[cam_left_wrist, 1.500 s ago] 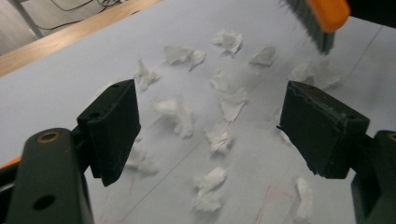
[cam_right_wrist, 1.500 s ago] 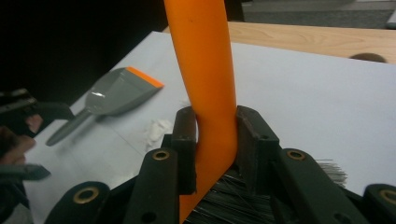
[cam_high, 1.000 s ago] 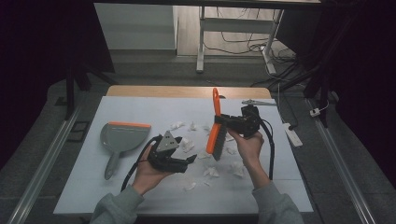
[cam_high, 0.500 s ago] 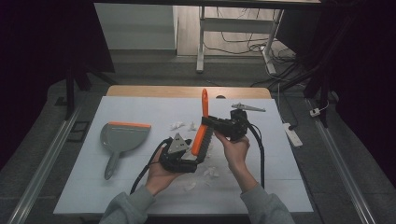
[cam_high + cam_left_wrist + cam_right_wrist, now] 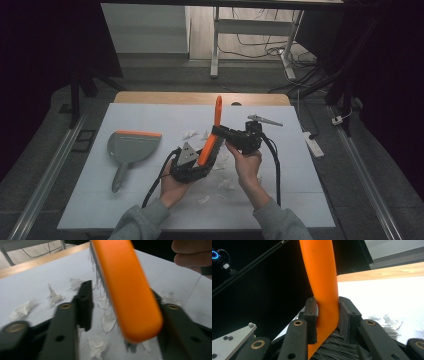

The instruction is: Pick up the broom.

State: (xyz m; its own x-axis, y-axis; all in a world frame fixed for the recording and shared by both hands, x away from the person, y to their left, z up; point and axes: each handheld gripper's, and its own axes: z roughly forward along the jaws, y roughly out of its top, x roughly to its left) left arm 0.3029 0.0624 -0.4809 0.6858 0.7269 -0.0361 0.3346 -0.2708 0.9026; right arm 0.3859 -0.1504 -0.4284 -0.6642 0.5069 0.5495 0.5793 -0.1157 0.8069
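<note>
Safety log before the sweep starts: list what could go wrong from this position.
1. The right hand-held gripper clamps the orange brush only at its narrow handle neck; the brush may pivot or slip under sweeping pressure.
2. The brush head sits between the open jaws of the left hand-held gripper; bristles could snag there.
3. The paper scraps are light and scattered far from the dustpan; a brisk stroke might flick them off the table.

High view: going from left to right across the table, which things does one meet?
Grey dustpan → left gripper → orange brush → right gripper → white power strip at the table's right edge.
</note>
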